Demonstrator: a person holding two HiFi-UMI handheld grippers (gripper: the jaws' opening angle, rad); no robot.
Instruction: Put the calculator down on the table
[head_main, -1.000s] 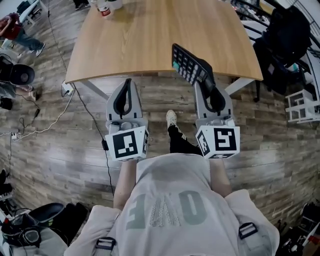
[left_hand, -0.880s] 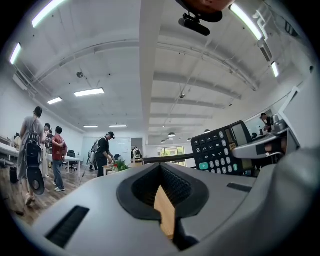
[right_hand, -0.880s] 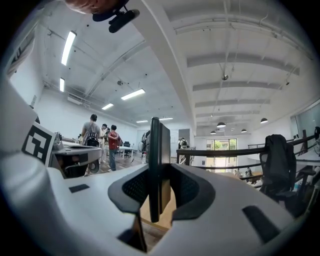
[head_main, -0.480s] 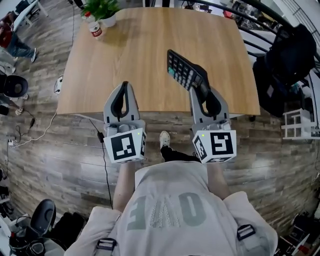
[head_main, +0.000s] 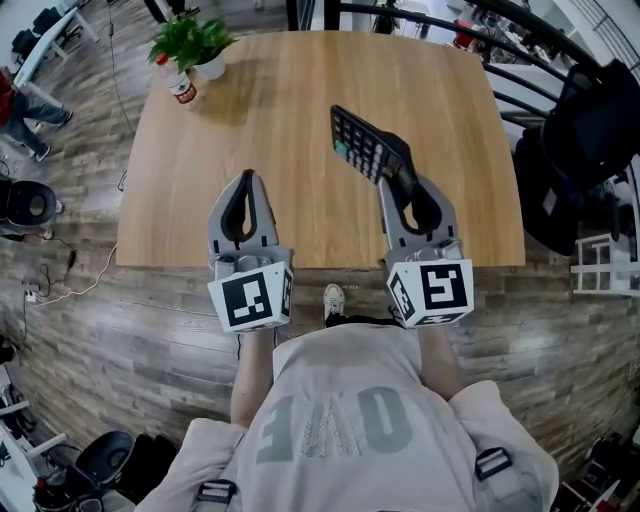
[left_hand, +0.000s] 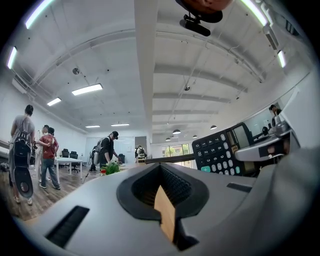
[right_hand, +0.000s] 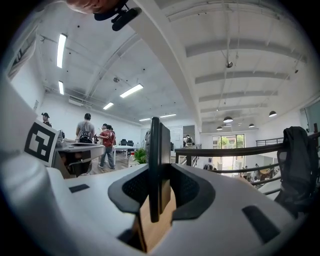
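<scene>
Jaws of right gripper (head_main: 403, 183) pinching black keypad calculator (head_main: 364, 145), tilted above light wooden tabletop (head_main: 290, 100). Left gripper (head_main: 249, 179) jaws pressed together, empty.

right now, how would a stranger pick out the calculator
Find the light wooden table that fills the top of the head view. Above its near right part, the right claw grips the calculator by one end. It is the only dark keyed slab, held tilted on edge.
</scene>
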